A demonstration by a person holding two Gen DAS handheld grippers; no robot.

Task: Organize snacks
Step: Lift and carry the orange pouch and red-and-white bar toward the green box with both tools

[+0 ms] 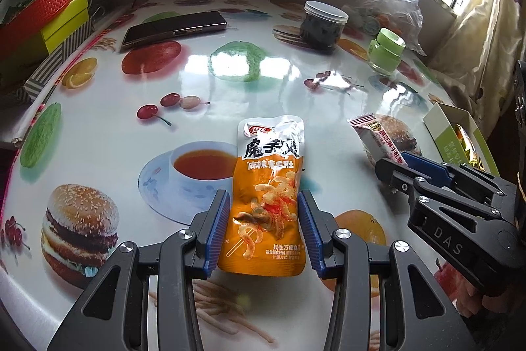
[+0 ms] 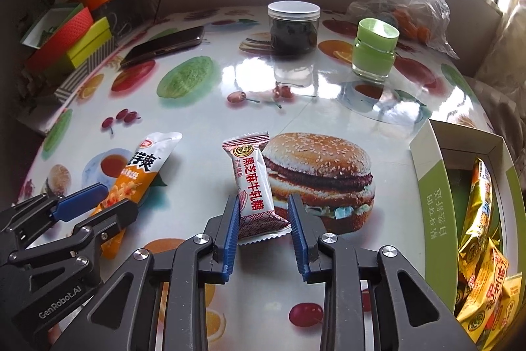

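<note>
My left hand-held gripper (image 1: 264,231) is clenched on the orange snack pouch (image 1: 268,196) at lower centre of the left wrist view. My right hand-held gripper (image 2: 264,236) straddles the red-and-white candy (image 2: 253,186) — one pad touching, the other just clear, so not yet pinched. The green box (image 2: 434,203) at right edge already holds yellow packets (image 2: 480,239) — these two snacks remain on the table (image 2: 328,94)

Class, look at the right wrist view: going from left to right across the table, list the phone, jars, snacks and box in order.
Phone → orange snack packet → red-and-white candy → dark jar with white lid → green-lidded jar → open box of snacks.
</note>
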